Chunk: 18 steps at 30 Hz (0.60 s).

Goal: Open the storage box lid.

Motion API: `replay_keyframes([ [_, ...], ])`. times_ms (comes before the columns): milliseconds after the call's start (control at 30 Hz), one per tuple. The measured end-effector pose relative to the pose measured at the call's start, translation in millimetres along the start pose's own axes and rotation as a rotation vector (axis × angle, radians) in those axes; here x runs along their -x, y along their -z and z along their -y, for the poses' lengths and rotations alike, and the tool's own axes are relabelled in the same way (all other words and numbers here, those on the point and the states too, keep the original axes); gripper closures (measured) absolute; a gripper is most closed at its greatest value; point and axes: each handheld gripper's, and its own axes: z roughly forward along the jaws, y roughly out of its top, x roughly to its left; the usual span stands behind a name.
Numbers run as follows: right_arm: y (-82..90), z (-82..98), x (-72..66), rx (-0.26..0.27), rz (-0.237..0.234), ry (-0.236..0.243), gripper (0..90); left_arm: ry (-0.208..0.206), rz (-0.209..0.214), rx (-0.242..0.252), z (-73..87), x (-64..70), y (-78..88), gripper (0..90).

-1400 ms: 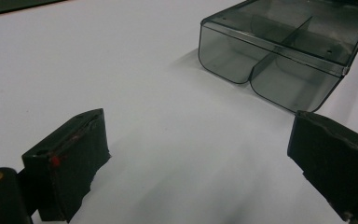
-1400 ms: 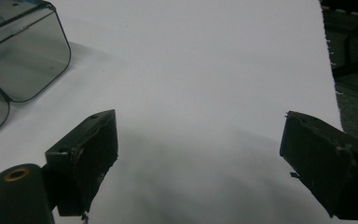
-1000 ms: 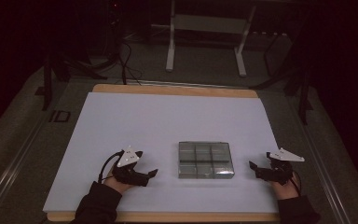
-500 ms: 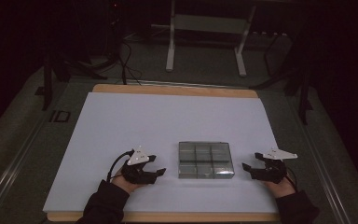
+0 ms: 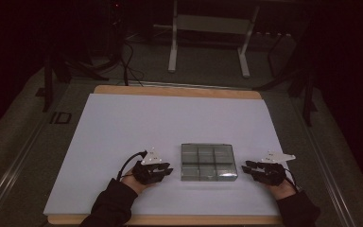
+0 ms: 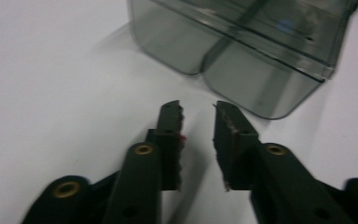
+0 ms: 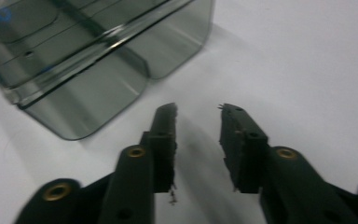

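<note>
in the high view, two dark sleeves come in from the bottom edge, one at lower left of centre and one at lower right. each hand holds a black gripper low on the white table top [image 5: 123, 127]. the left gripper [image 5: 166, 171] sits just left of centre in the lower part of the frame, a grey three-cornered plate on top and a black cable looping off to its left. the right gripper [image 5: 246, 166] sits at lower right, also with a grey plate, its tips pointing toward the middle.

between them, just above the grippers' level, lies a clear smoky-grey compartment box [image 5: 208, 162], divided into a grid of small cells, flat on the white surface. both grippers are near its short sides but apart from it.

in the left gripper view the left gripper [image 6: 198, 112] rises from the bottom with its jaws parted by a narrow gap and nothing between them; the box [image 6: 242, 51] fills the upper centre and right, its rounded corner just beyond the tips. in the right gripper view the right gripper [image 7: 198, 112] has its jaws spread a little wider, empty, with the box [image 7: 98, 56] at upper left, close ahead.

farther off, beyond the table's wooden far edge, a pale metal stand [image 5: 208, 28] and dark cables sit on the dim floor.
</note>
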Motion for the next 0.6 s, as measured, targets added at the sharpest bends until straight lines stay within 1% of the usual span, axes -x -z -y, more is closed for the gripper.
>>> replay_keyframes([
  [33, -0.6, -0.5, -0.9, 0.001, -0.007, 0.007, 72.4, 0.000, 0.000, 0.000, 0.0, 0.0, 0.0, 78.0],
  [67, -0.6, -0.5, -0.9, 0.001, -0.007, 0.007, 72.4, -0.005, 0.004, -0.006, -0.7, -0.3, -1.4, 78.0],
  [100, -1.2, -1.0, -1.8, -0.002, -0.015, 0.011, 75.5, -0.014, 0.006, -0.009, -1.2, -0.1, -3.3, 80.4],
  [133, -1.2, -1.0, -1.8, -0.002, -0.015, 0.011, 75.5, -0.014, 0.006, -0.009, -1.2, -0.1, -3.3, 83.1],
  [167, -1.8, -1.5, -3.2, 0.001, -0.019, 0.016, 79.5, -0.023, 0.017, -0.017, -2.5, 0.7, -5.5, 83.1],
  [233, -2.8, -2.3, -5.2, 0.012, -0.042, 0.020, 86.4, -0.032, 0.029, -0.017, -3.7, 1.4, -6.8, 89.5],
  [300, -3.0, -2.4, -5.2, 0.010, -0.045, 0.024, 86.8, -0.040, 0.036, -0.015, -5.1, 2.6, -8.7, 89.5],
  [333, -3.8, -2.0, -6.4, 0.010, -0.057, 0.033, 87.8, -0.045, 0.042, -0.016, -5.7, 3.2, -9.6, 90.0],
  [433, -4.1, -1.8, -7.4, 0.013, -0.062, 0.041, 88.8, -0.053, 0.045, -0.012, -7.2, 4.8, -11.5, 90.0],
  [467, -3.4, -1.8, -8.6, 0.025, -0.075, 0.036, 89.0, -0.058, 0.049, -0.005, -8.2, 5.2, -12.2, 90.0],
  [533, -3.1, -2.0, -9.0, 0.029, -0.078, 0.037, 89.2, -0.056, 0.050, -0.002, -9.0, 5.6, -13.4, 90.0],
  [600, -1.7, -3.8, -11.1, 0.047, -0.089, 0.038, 89.6, -0.065, 0.052, -0.001, -9.8, 6.2, -14.4, 90.0],
])
